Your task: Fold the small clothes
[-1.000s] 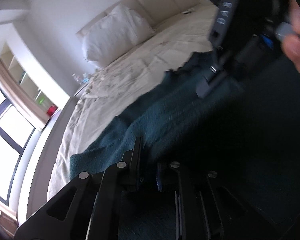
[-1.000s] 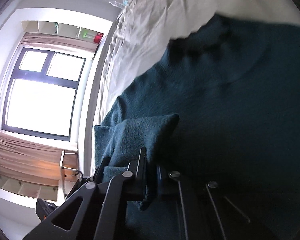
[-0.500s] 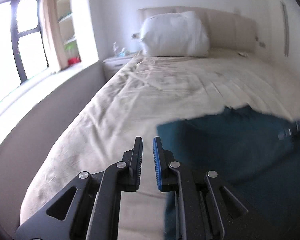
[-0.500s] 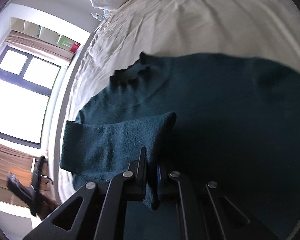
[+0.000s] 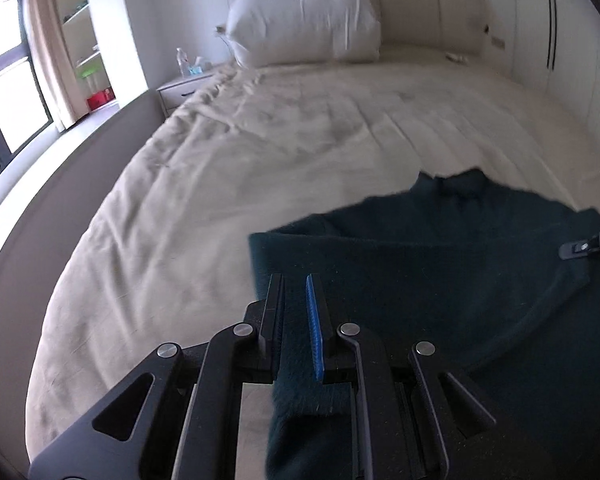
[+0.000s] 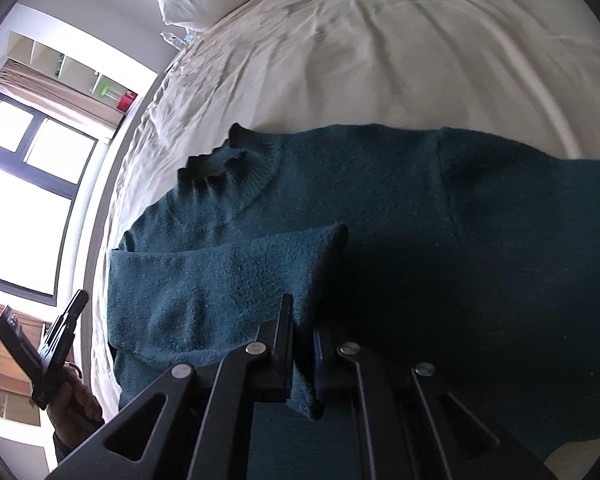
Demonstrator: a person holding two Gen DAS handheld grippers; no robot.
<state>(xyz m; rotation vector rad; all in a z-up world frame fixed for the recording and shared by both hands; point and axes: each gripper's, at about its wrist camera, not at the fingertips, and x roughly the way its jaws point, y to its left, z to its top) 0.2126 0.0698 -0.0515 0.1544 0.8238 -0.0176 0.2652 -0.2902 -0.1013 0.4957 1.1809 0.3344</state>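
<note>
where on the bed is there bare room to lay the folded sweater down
Bare cream bedsheet runs from the white pillow down to the dark teal knit sweater, and along the window-side edge. The near end is crowded: the sweater is spread there, pinched by the left gripper and right gripper.

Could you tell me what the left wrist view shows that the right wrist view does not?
Only the left wrist view shows the headboard, the nightstand and the left gripper shut on sweater fabric. Only the right wrist view shows the frilled collar, the folded-over sleeve and the right gripper shut on it. Both show the teal sweater, bed, pillow and window.
</note>
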